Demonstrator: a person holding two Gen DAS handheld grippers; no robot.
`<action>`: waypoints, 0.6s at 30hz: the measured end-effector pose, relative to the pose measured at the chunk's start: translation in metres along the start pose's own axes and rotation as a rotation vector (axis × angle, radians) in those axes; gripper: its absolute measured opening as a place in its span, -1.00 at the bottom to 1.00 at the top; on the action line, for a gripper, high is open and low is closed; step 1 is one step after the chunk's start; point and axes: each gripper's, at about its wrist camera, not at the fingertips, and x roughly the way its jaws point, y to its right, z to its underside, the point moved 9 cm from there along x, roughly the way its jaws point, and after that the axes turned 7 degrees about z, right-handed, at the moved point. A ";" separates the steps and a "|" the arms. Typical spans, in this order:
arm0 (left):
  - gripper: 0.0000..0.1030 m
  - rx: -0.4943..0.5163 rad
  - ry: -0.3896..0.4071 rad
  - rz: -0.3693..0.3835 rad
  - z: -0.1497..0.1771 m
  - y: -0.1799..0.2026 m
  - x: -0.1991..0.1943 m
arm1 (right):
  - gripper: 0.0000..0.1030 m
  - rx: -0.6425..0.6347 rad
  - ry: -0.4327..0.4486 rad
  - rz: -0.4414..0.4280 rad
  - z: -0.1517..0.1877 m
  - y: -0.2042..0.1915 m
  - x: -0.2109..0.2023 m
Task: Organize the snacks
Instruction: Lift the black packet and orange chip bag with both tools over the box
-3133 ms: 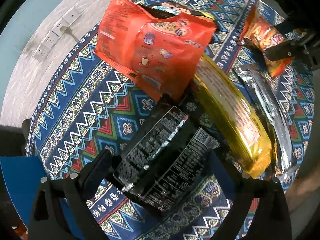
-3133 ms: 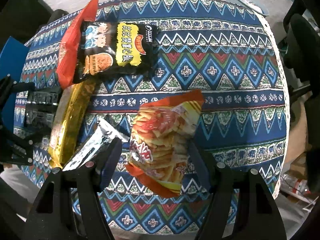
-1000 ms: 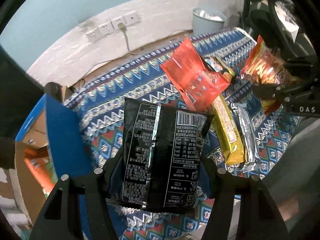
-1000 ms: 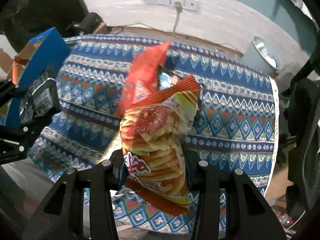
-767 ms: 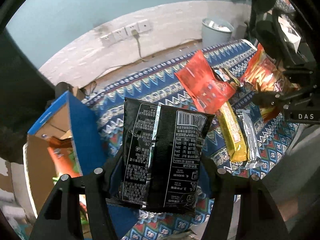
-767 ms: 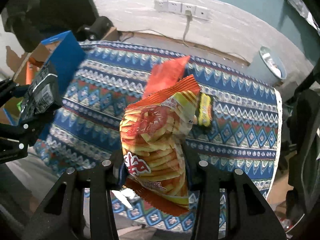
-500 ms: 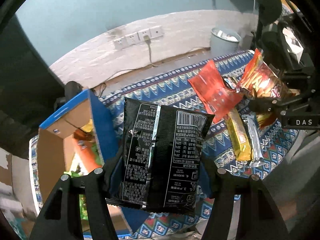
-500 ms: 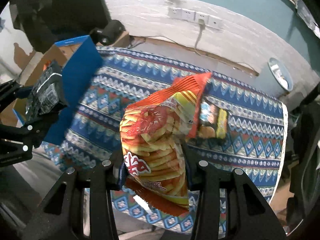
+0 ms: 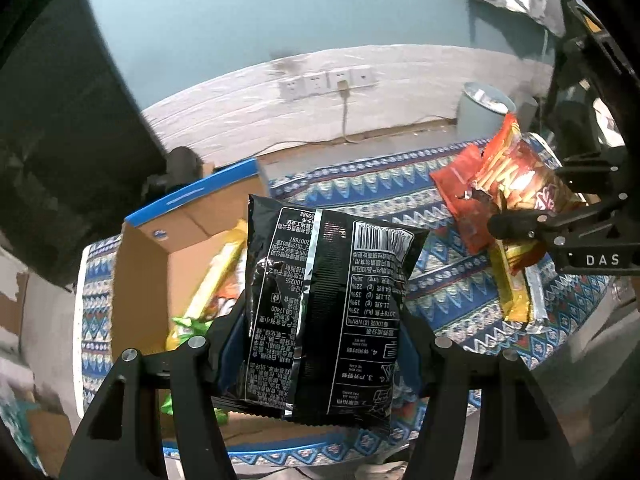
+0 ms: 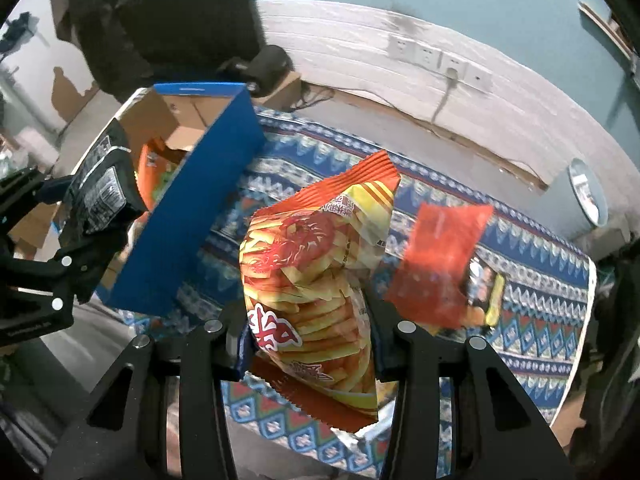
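Currently, both grippers are loaded and held above the table, so the task stands part-way complete. The left gripper [image 9: 320, 344] is clamped on a black snack bag [image 9: 328, 304], printed back face toward the camera, held upright over the near edge of the open cardboard box [image 9: 140, 280]. The right gripper [image 10: 308, 340] is clamped on an orange-and-yellow chip bag [image 10: 316, 280], held clear of the patterned tablecloth [image 10: 540, 312] and to the right of the box's blue outer wall [image 10: 192, 216].

Done, as far as visible: the box already contains several packets, including a long yellow packet [image 9: 216, 276], something orange and something green; exact count cannot be determined.

In hand: two bags, neither yet inside the box.

Remaining on the cloth:
- a red packet [image 10: 440, 264], lying partly over the next item;
- a dark packet with yellow print [image 10: 484, 292], mostly hidden;
- a gold bar-shaped packet [image 9: 508, 288] and, touching it, a silver packet [image 9: 536, 300], seen from the left wrist view.

Judgement: four items are left after the current pair. The black bag is nearest the opening and appears ready for release first; the chip bag must clear the blue wall before release.
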 end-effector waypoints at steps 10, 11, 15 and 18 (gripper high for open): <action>0.26 -0.096 0.019 -0.045 0.012 -0.053 -0.012 | -0.17 -0.067 0.009 -0.037 -0.030 -0.055 0.004; 0.26 -0.103 0.020 -0.047 0.013 -0.057 -0.013 | -0.17 -0.071 0.009 -0.041 -0.032 -0.059 0.005; 0.26 -0.130 0.023 -0.079 0.018 -0.077 -0.015 | -0.17 -0.092 0.014 -0.055 -0.044 -0.079 0.006; 0.26 -0.160 0.020 -0.105 0.022 -0.095 -0.015 | -0.17 -0.108 0.015 -0.071 -0.054 -0.096 0.007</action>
